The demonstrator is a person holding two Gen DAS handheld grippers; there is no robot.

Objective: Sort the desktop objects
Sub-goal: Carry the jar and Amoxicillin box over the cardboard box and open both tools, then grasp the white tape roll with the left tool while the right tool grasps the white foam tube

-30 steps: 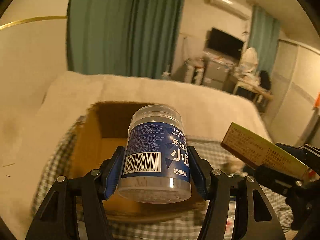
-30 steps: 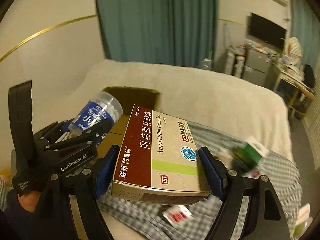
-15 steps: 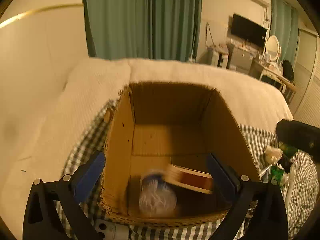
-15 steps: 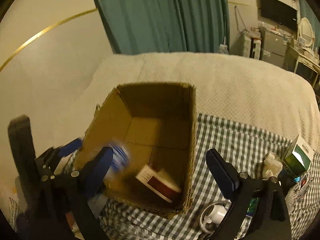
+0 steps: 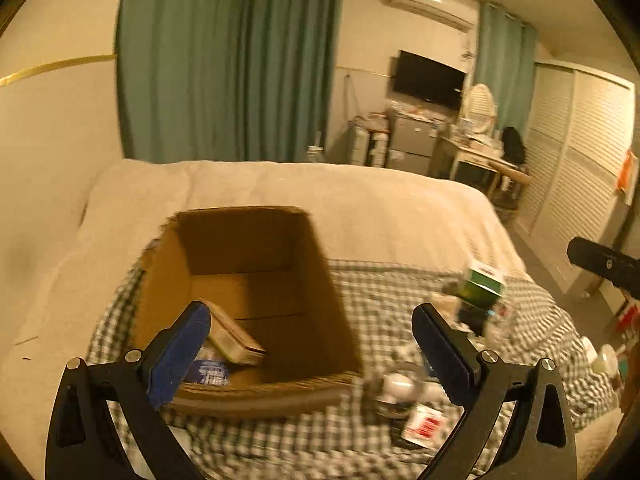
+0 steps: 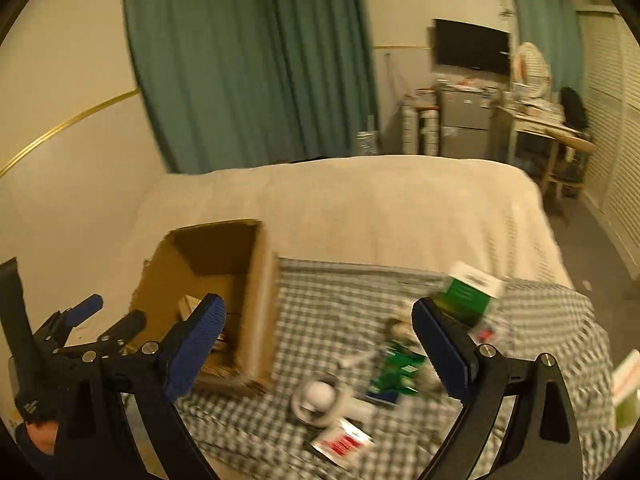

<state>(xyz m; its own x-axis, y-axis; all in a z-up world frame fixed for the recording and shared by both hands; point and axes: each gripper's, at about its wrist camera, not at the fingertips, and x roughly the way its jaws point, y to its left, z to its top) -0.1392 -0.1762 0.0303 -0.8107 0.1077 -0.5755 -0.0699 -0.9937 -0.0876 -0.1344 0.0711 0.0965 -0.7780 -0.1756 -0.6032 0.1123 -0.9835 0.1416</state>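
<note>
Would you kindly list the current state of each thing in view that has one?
Left gripper: open, empty.
Right gripper: open, empty.
Cardboard box: open-topped, upright.
Medicine box: lying tilted inside the cardboard box.
Blue-labelled jar: on its side inside it.
Green carton: on the checked cloth, outside.

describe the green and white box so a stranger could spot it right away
Start at the open brown cardboard box on the grey checked cloth. Look to its right, across the clutter, to the cloth's far right part. The green carton with a white top stands tallest among the flat packets there.
</note>
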